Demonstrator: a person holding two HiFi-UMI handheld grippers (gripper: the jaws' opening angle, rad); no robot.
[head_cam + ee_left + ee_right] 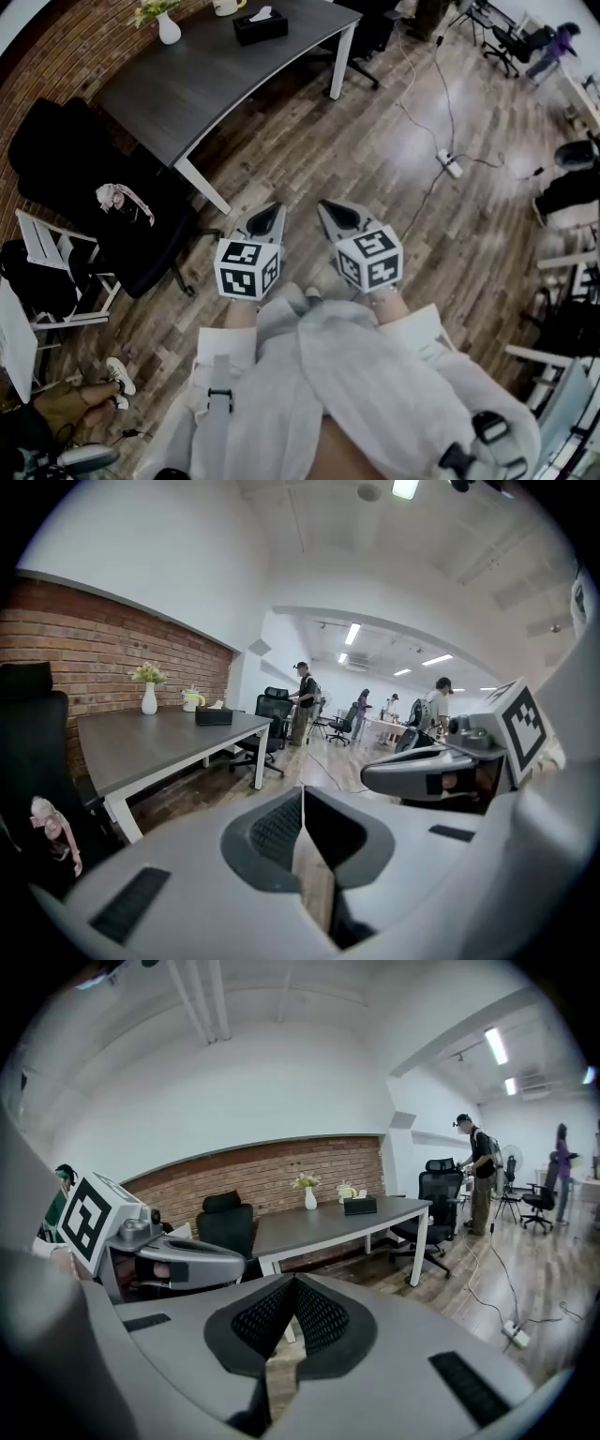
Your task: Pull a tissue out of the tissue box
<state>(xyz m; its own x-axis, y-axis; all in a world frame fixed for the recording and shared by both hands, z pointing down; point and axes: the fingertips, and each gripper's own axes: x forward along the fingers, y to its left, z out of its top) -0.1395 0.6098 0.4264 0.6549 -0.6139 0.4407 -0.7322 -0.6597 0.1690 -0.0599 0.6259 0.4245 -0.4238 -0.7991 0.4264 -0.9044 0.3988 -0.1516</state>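
A black tissue box (260, 25) with a white tissue poking out of its top stands on the far end of a dark grey table (197, 80). The same tissue box (214, 715) shows small in the left gripper view, and the tissue box (360, 1206) also appears in the right gripper view. My left gripper (273, 210) and right gripper (328, 208) are held side by side over the wooden floor, well short of the table. Both are shut with nothing between the jaws.
A white vase with flowers (167, 26) and a cup (226, 7) stand near the box. Black office chairs (141, 230) sit at the table's near side, another chair (272, 714) at its far end. A power strip and cables (451, 164) lie on the floor. People (305, 697) stand further back.
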